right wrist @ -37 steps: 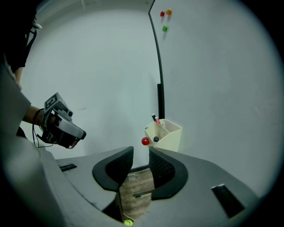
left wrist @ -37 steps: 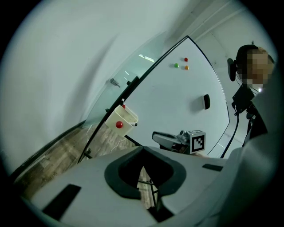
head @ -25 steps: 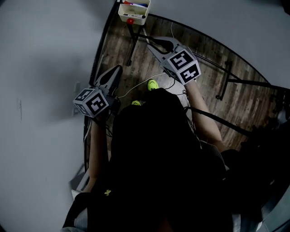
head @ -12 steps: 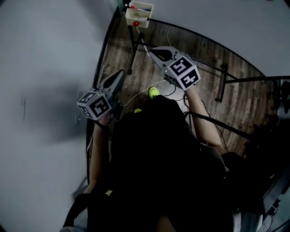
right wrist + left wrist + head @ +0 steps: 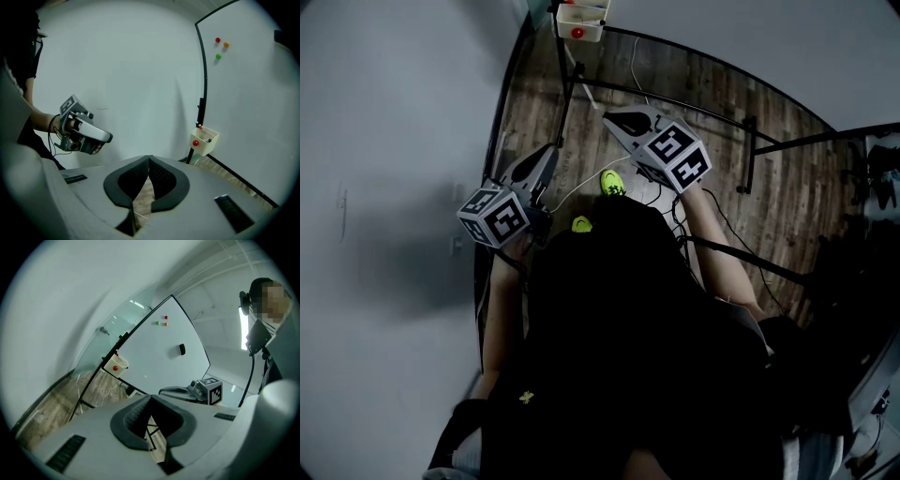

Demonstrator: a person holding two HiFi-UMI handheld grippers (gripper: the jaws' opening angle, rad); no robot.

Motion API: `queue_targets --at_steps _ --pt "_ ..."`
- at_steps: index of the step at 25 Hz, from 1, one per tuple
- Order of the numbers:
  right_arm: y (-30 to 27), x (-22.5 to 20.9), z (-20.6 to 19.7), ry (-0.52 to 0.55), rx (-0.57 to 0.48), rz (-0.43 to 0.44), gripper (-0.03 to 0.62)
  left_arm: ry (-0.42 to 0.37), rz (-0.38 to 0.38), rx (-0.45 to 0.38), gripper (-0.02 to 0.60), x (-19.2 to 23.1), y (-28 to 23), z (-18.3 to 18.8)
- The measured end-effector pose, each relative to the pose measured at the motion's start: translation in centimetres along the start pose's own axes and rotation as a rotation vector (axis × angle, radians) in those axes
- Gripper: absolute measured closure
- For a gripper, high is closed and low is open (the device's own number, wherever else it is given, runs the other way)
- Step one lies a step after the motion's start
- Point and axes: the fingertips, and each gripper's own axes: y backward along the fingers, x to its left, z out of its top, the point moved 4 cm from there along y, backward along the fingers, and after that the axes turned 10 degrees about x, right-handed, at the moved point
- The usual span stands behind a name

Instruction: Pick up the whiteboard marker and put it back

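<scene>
Right gripper [image 5: 614, 119] and left gripper [image 5: 548, 155], both closed and empty, hang well short of the holder [image 5: 581, 21], where I judge the whiteboard marker sits. I'm approaching; next, open jaws there.

Pale grey plastic shells form the left gripper [image 5: 546, 152] and right gripper [image 5: 611, 118]. Black ribbed pads [image 5: 135, 176] line the fingers; behind them each carries a white cube [image 5: 678, 156] with black square markers. The person wears what seems a dark top [image 5: 619, 319] and neon-yellow shoes [image 5: 613, 179].
</scene>
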Motion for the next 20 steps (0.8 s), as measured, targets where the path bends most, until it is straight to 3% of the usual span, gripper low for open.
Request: queue_targets --at_steps 11,20 --pt "2.4 6.7 -3.5 -0.087 0.049 0.006 0.603 0.035 -0.085 0.056 0.549 -1.5 1.8 -4.7" --pt "3.0 8.6 -3.6 -0.137 -0.003 0.056 0.603 0.029 -0.085 0.069 0.549 -2.6 2.4 -6.2"
